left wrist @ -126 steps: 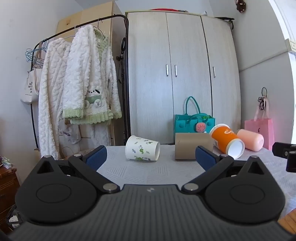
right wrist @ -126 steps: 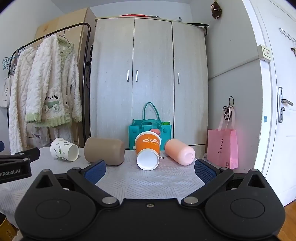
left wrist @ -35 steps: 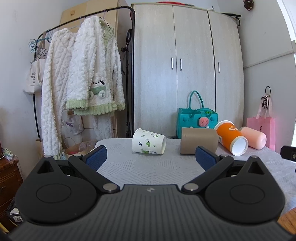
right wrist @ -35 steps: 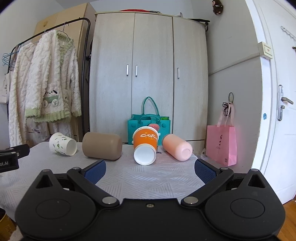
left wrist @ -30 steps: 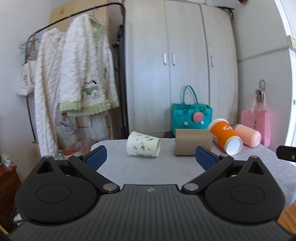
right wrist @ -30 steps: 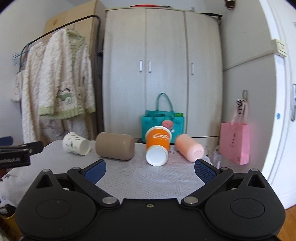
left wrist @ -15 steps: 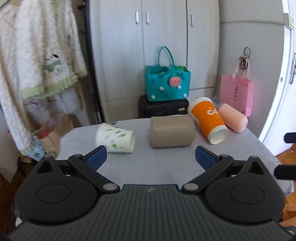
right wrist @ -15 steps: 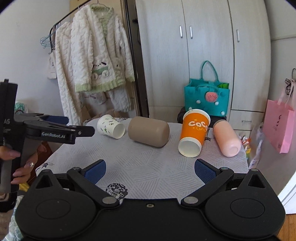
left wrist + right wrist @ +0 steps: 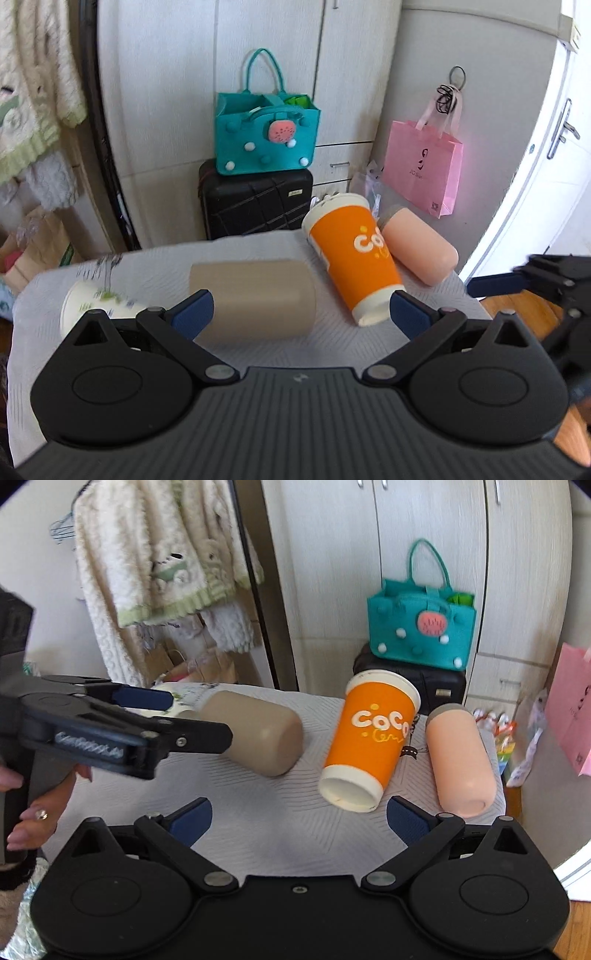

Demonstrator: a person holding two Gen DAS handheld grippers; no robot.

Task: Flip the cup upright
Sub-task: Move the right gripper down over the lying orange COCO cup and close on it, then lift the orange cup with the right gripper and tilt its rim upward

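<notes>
On table [image 9: 280,823], orange cup [image 9: 369,744] lies just beyond wide-open, empty right tongs [image 9: 299,818].

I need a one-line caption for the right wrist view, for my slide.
Open right claw faces four cups lying on the table, the orange cup nearest.

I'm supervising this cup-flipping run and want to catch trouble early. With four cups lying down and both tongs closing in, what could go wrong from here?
The orange cup lies close beside the pink cup; gripping one may nudge the other, which sits near the table edge. The brown cup could roll if bumped. Both open tongs, left and right, might collide.
</notes>
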